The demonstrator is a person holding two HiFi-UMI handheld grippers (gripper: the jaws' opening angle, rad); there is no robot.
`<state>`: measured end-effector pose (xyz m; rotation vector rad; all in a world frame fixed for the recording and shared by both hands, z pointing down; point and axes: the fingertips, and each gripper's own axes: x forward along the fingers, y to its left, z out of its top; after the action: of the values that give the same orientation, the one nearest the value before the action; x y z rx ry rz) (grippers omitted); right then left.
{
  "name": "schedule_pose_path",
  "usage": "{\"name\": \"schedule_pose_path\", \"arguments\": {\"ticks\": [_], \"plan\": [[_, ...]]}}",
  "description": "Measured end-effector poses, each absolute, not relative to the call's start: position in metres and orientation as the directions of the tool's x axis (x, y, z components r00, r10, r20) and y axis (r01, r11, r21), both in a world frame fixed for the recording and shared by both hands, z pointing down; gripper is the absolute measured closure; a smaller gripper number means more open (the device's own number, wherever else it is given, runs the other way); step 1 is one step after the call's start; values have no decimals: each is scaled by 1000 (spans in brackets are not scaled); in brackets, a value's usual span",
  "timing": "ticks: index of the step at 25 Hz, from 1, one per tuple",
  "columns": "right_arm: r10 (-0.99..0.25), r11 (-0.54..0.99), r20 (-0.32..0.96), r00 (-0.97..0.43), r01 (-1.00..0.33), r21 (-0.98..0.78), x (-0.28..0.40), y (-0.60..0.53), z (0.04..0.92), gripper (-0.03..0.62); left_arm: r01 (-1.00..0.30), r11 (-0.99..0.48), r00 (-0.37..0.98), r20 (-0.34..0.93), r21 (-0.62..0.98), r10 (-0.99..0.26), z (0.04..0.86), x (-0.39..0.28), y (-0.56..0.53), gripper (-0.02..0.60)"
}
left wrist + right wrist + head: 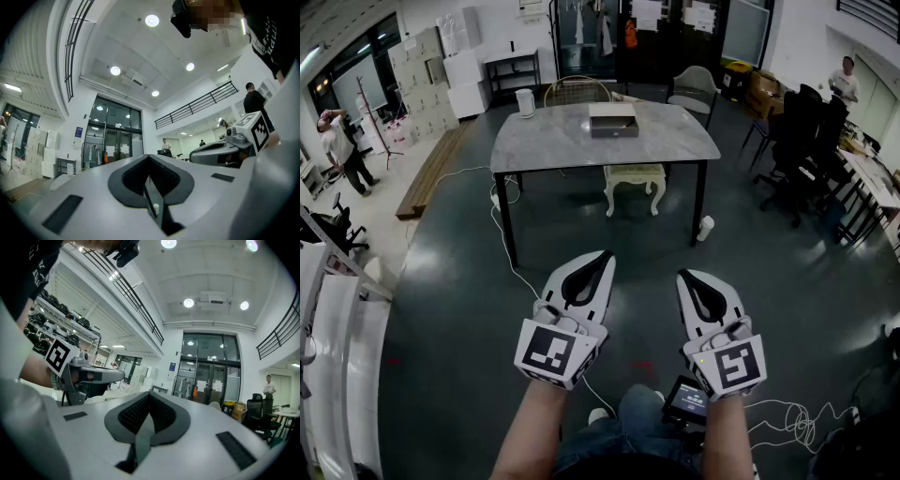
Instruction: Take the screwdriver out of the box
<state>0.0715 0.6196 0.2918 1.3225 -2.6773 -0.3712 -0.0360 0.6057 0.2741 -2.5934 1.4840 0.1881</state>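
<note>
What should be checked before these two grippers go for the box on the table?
1. Box in sight: ok. The box sits on the grey table.
2. Screwdriver visible inside: cannot tell, too far off.
3. Left gripper free: ok, jaws together, nothing between them.
4. Right gripper free: ok, jaws together, empty.
5. Box within reach: not ok. Both grippers hang over the floor, well short of the table.
6. Walkway: not ok. A white cable trails across the floor.
</note>
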Motion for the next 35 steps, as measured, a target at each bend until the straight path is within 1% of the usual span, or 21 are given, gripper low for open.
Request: {"name": "schedule_pose_path", "arguments": {"ticks": [7, 13, 19, 27, 30, 33, 35], "plan": [[-788, 594, 5, -615, -759, 266, 55, 605, 296, 569, -862, -499, 507, -174, -90, -844, 279, -56, 596, 569], [-769, 623, 1, -639, -749, 227, 48, 562, 306, 569, -869, -485, 494, -146, -98, -857, 288, -65, 554, 569], [-740, 650, 1, -672, -715, 255, 54, 472, 309, 569, -882, -462, 471, -131, -98, -872, 296, -55, 466, 569], [-698, 694, 13, -716, -672, 257, 73, 323, 295, 569, -907, -404, 418, -139, -122, -898, 282, -29, 323, 569], [-683, 707, 8, -730, -659, 257, 77, 286, 293, 569, -915, -383, 398, -133, -128, -908, 282, -24, 291, 569], [-665, 720, -37, -746, -653, 235, 77, 263, 288, 569, -918, -374, 388, -116, -131, -914, 285, -22, 268, 569], [-657, 727, -39, -753, -645, 236, 78, 253, 295, 569, -920, -370, 384, -109, -126, -917, 290, -22, 257, 569]]}}
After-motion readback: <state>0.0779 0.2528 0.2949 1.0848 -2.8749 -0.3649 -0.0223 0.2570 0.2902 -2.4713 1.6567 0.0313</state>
